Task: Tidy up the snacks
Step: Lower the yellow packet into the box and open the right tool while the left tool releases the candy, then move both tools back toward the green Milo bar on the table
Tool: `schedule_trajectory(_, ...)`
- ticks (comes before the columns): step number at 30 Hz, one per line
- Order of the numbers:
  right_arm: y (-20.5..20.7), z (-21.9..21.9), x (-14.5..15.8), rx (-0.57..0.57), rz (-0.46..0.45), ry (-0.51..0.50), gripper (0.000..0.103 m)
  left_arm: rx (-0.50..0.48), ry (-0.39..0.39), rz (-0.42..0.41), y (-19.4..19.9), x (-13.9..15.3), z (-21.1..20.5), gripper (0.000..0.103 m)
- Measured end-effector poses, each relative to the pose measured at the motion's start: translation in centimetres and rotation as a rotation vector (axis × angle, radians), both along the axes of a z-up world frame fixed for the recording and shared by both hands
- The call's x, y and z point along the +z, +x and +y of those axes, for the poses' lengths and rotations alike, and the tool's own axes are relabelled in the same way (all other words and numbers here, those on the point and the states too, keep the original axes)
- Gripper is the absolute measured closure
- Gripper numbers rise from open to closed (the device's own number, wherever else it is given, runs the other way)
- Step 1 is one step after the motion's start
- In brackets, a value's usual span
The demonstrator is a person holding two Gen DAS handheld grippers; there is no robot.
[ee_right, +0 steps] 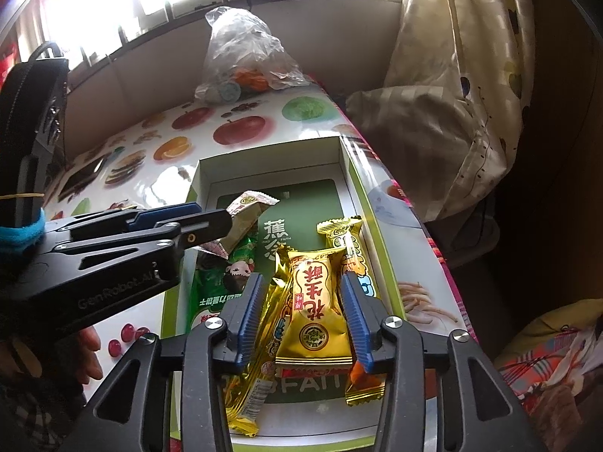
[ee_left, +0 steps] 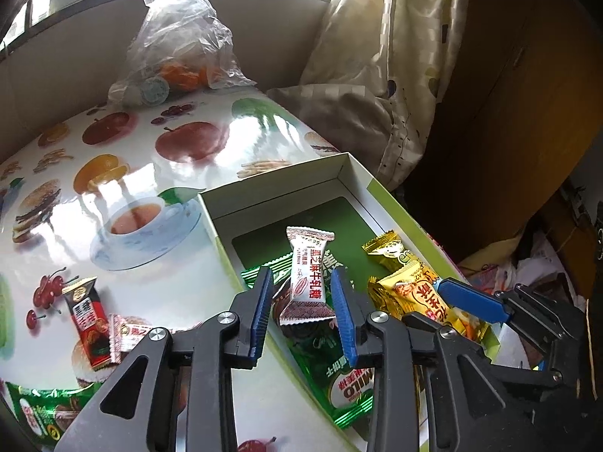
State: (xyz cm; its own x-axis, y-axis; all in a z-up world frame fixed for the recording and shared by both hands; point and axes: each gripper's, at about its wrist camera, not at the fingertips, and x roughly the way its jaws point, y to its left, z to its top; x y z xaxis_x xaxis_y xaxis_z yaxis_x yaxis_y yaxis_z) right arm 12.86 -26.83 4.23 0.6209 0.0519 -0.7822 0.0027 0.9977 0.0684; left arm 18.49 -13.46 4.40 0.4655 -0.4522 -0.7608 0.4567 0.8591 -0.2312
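Observation:
An open white box with a green floor (ee_left: 271,184) (ee_right: 264,154) sits on the fruit-print table. In it lie a green Milo pack (ee_left: 339,384) (ee_right: 226,275), a yellow peanut-crisp pack (ee_right: 316,312) (ee_left: 418,293) and other gold packs (ee_right: 343,233). A white nougat candy (ee_left: 307,278) (ee_right: 250,207) rests on the green pack between the fingers of my left gripper (ee_left: 301,273) (ee_right: 222,220); a gap shows beside it, so the jaws are open. My right gripper (ee_right: 302,278) (ee_left: 467,297) straddles the yellow pack, also open, its pads clear of the wrapper.
Left of the box on the table lie a red-black bar (ee_left: 88,320), another white candy (ee_left: 130,335) and a green pack (ee_left: 41,410). A plastic bag with oranges (ee_left: 177,41) stands at the far end. Bedding (ee_left: 377,75) borders the table's right edge.

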Motion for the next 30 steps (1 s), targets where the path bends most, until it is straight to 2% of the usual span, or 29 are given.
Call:
schedule_trajectory(2,-0.2,0.1,0.2,-0.001,-0.004,-0.005,0.06,0.005,-0.005,-0.007,-0.2,0.3,0.3,0.069)
schedule_trajectory(4,-0.4,0.3,0.4,-0.002,-0.01,-0.009,0.06,0.011,-0.009,-0.015,-0.4,0.6,0.6,0.061)
schedule_trajectory(5,-0.4,0.3,0.5,0.0,-0.012,-0.01,0.06,0.014,-0.009,-0.021,-0.6,0.8,0.8,0.052)
schedule_trajectory(6,-0.6,0.4,0.6,0.002,-0.014,-0.012,0.059,0.016,-0.012,-0.027,-0.8,1.0,0.9,0.05)
schedule_trajectory(20,-2.1,1.2,1.7,-0.004,-0.045,-0.03,0.056,0.05,-0.014,-0.075,-3.2,2.7,2.9,0.05)
schedule_trajectory(30,-3.3,3.3,2.6,0.044,-0.086,-0.016,0.056,0.114,-0.003,-0.118,-6.0,3.4,7.0,0.05)
